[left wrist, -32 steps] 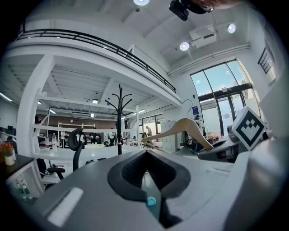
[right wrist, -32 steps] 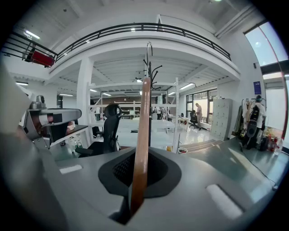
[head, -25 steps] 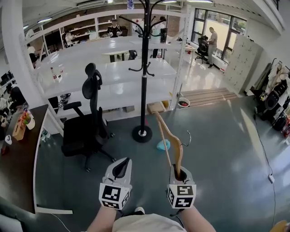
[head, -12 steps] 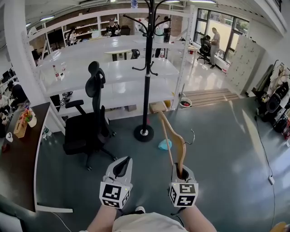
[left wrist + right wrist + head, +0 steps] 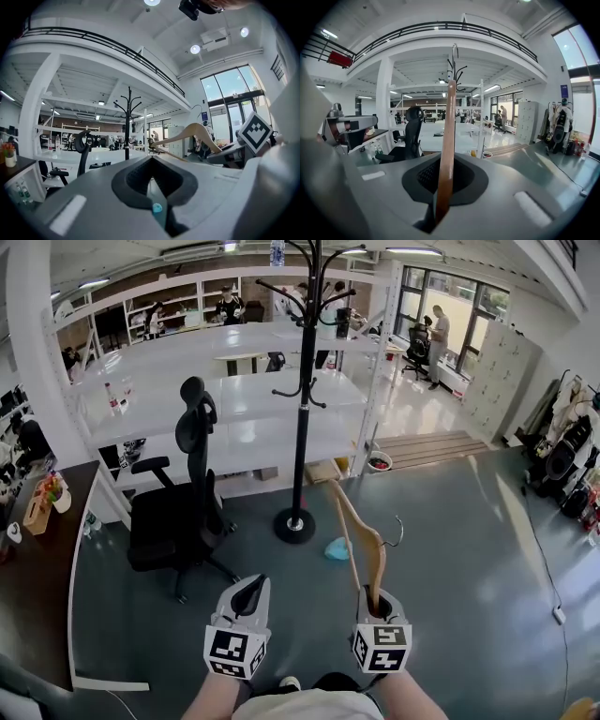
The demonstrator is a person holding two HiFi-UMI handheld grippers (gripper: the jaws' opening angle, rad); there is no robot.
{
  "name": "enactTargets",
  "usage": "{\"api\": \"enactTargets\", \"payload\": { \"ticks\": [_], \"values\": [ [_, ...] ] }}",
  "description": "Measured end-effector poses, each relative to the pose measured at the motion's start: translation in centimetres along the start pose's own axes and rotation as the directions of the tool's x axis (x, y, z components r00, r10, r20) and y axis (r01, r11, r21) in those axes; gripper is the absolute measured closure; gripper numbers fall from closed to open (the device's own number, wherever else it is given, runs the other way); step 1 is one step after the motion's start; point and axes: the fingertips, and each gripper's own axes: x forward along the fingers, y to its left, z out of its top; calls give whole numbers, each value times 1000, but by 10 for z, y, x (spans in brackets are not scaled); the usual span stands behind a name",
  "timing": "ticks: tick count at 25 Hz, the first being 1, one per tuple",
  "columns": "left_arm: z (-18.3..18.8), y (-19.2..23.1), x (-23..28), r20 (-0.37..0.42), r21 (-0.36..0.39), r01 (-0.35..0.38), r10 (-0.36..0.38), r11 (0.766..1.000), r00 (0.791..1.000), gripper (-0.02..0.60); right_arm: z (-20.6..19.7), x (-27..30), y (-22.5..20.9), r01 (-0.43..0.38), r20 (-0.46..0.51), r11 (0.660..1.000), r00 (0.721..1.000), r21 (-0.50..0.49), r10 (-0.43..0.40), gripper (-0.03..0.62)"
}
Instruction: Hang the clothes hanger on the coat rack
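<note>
A black coat rack (image 5: 302, 390) stands on a round base ahead of me; it also shows far off in the left gripper view (image 5: 128, 123) and behind the hanger in the right gripper view (image 5: 456, 70). My right gripper (image 5: 373, 601) is shut on one end of a wooden clothes hanger (image 5: 359, 540), which points forward toward the rack with its metal hook (image 5: 397, 529) out to the right. The hanger runs up the middle of the right gripper view (image 5: 446, 145) and shows sideways in the left gripper view (image 5: 194, 133). My left gripper (image 5: 247, 594) is shut with nothing in it.
A black office chair (image 5: 183, 507) stands left of the rack. White shelving (image 5: 234, 390) runs behind it. A dark desk (image 5: 37, 568) lies at the left edge. A blue object (image 5: 337, 548) lies on the grey floor near the rack's base.
The rack and chair have shifted slightly in the head view as I moved a little closer. Both grippers and the hanger keep the same pose.
</note>
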Motion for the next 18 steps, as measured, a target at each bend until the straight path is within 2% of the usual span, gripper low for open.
{"api": "enactTargets", "payload": {
  "ticks": [10, 18],
  "values": [
    [-17, 25, 37, -49, -6, -55, 55, 998, 997, 581, 7, 56, -21, -27, -24, 1000, 999, -5, 26, 566],
    [-10, 54, 126, -42, 12, -111, 112, 994, 993, 581, 39, 149, -61, -81, -11, 997, 997, 2, 81, 566]
  ]
}}
